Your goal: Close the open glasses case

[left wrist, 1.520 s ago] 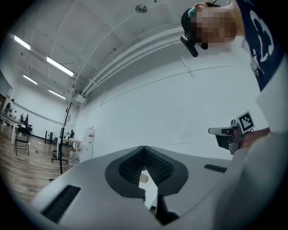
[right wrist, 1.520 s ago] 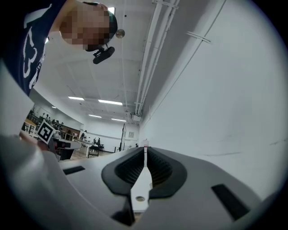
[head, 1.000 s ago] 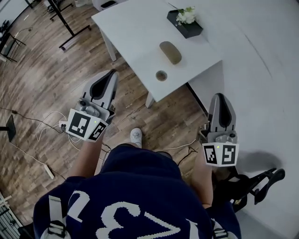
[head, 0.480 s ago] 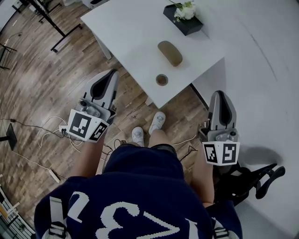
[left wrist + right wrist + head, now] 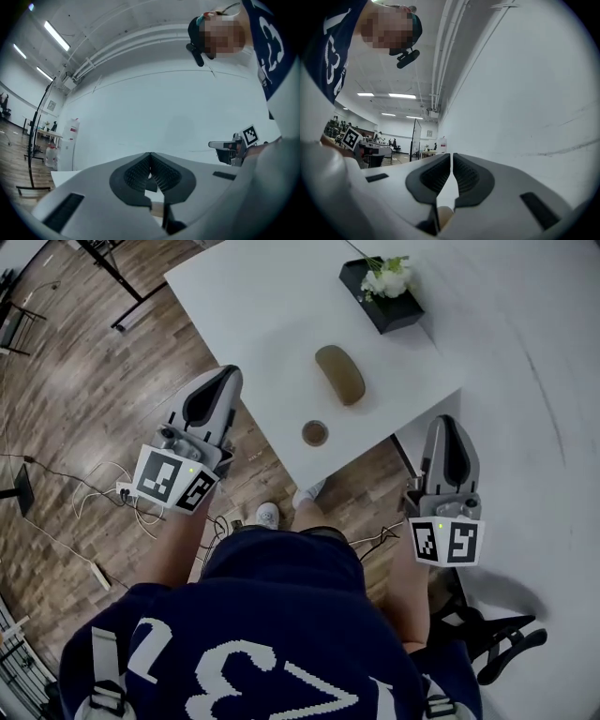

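An olive-brown oval glasses case [image 5: 339,374] lies on the white table [image 5: 262,324], seen only in the head view; from here I cannot tell whether its lid is up. My left gripper [image 5: 214,388] hangs at the table's left edge, well short of the case, and its jaws meet with nothing between them [image 5: 150,161]. My right gripper [image 5: 448,432] is off the table's near right corner beside the white wall, jaws together and empty [image 5: 452,161]. Both gripper views look level at wall and room; the case is in neither.
A small round brown cup [image 5: 315,433] sits near the table's front corner, just this side of the case. A black planter with white flowers [image 5: 384,292] stands at the far side. Cables [image 5: 122,493] trail on the wood floor; a black chair base [image 5: 497,643] is at lower right.
The person has stepped forward, so the table and case have drawn nearer. Both grippers came forward with them: the left now reaches the table's edge. The jaws stayed together.
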The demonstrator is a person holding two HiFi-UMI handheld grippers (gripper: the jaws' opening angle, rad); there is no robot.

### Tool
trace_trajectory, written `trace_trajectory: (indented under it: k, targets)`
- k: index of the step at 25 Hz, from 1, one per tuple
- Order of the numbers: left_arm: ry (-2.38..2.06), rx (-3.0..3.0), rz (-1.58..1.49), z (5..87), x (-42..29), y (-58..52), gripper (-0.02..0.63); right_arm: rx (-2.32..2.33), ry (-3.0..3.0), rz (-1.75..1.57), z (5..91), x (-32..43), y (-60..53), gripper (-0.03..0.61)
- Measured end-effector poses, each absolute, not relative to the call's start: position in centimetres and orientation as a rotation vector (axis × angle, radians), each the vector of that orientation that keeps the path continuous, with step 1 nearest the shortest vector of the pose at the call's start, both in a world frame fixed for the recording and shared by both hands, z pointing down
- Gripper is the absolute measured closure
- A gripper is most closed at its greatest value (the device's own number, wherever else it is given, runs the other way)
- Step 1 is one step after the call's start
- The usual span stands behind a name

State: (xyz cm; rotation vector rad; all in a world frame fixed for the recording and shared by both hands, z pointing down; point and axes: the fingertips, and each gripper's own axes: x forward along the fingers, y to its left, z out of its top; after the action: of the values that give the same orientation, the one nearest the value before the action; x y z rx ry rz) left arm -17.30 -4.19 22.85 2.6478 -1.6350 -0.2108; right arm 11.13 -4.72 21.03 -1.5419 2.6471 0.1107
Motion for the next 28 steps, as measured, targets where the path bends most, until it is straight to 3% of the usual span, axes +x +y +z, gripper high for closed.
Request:
trace_trajectory:
  k: [14, 22, 28]
  targets:
    - [-1.647, 2.649, -0.002, 26.0, -12.5, -13.6, 0.601, -1.445, 2.781, -0.019, 24.8, 12.5, -15.1, 0.543]
    - [-1.349, 2.654, 0.019, 31.6, -10.0, -17.1, 0.601, -1.6, 2.833, -0.301, 31.7, 10.1, -15.0, 0.543]
    - [-1.193, 2.661, 0.14, 37.3, -8.2, -18.8, 0.601, -1.692, 2.869, -0.684, 41.8, 7.8, -13.1, 0.543]
